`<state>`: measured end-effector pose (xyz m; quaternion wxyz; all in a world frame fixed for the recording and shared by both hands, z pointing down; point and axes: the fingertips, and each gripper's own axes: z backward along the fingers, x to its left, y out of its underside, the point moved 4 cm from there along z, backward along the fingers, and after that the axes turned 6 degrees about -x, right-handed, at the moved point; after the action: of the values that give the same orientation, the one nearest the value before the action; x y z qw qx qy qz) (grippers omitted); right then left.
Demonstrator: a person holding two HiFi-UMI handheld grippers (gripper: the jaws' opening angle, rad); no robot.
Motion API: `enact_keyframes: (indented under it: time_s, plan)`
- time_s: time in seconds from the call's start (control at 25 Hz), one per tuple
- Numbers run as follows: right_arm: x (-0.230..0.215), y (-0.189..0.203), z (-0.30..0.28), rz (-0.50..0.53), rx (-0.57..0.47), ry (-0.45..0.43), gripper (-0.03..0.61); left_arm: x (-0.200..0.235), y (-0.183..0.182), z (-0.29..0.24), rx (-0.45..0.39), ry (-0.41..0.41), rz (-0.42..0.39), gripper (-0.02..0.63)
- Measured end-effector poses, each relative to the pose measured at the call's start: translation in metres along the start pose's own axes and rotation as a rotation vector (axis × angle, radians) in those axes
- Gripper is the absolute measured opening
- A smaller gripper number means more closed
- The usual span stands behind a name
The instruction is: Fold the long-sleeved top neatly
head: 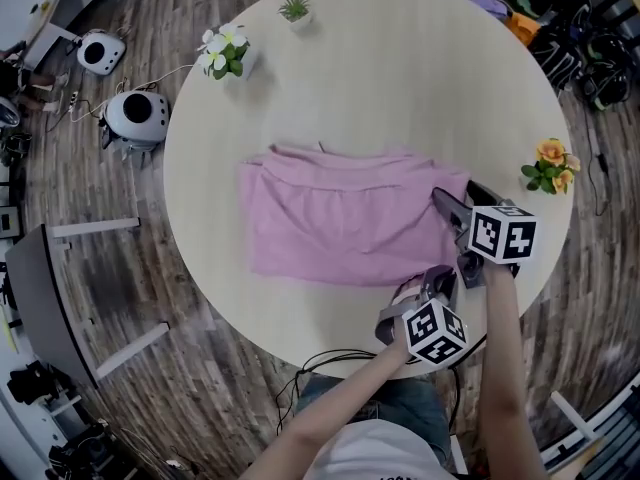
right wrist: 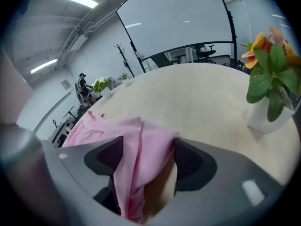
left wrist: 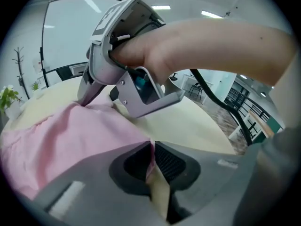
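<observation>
A pink long-sleeved top (head: 340,218) lies partly folded, as a rough rectangle, in the middle of the round table (head: 400,78). My left gripper (head: 425,286) is at the top's near right corner. In the left gripper view, that gripper (left wrist: 151,158) is shut on a thin edge of the pink cloth (left wrist: 70,135). My right gripper (head: 443,201) is at the top's right edge. Its jaws (right wrist: 148,157) stand apart, and a bunched fold of the top (right wrist: 136,149) lies between them, against the left pad. The right gripper (left wrist: 89,97) also shows in the left gripper view, its tips on the cloth.
A vase of orange flowers (head: 550,166) stands near the table's right edge, close to my right gripper, and shows again as the vase (right wrist: 270,93). White flowers (head: 222,50) and a small green plant (head: 295,8) stand at the far left. Round white devices (head: 135,116) sit on the floor.
</observation>
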<state>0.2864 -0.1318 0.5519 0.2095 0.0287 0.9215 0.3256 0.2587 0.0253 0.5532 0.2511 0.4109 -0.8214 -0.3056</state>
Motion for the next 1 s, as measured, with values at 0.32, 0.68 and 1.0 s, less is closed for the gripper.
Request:
enact_keyframes:
  time_s: [0.32,0.68,1.0]
  plan:
    - [-0.005,0.007,-0.005,0.157,0.038,0.075,0.243,-0.001,0.005,0.006,-0.017,0.033,0.053,0.026]
    - [0.005,0.017,0.0,0.159,0.063,0.01,0.066,-0.011,0.007,0.017,-0.033,0.065,0.096,0.025]
    - [-0.014,0.032,0.028,0.074,0.055,0.027,0.061,-0.031,0.008,0.032,-0.063,0.128,0.149,0.025]
